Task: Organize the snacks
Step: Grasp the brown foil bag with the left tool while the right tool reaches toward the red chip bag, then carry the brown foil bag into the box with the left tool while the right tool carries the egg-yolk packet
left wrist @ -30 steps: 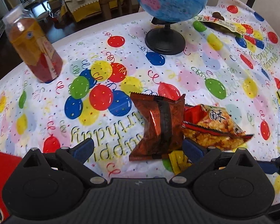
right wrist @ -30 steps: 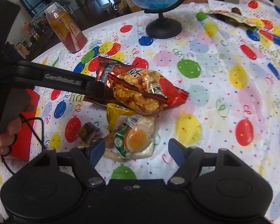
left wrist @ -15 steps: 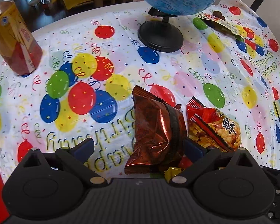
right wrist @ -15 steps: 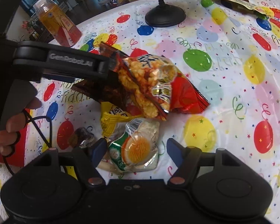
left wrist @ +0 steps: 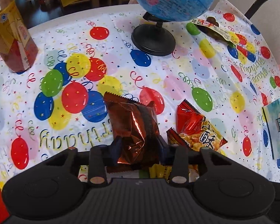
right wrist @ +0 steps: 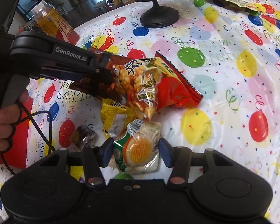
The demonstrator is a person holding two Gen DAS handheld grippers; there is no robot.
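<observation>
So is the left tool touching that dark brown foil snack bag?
Touching. In the left wrist view, the left tool has both blue pads pressed into the sides of the brown foil bag, which crumples between them.

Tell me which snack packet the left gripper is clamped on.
The dark copper-brown foil bag, pinched between the left gripper fingers. The red bag printed with fried snacks lies just right of it, outside the jaws.

Left wrist: low over the tablecloth (left wrist: 177, 78), facing the globe (left wrist: 173, 0); close
Right wrist: same heading, from the right; close
Shared: globe, bottle (right wrist: 54, 26), snack pile
</observation>
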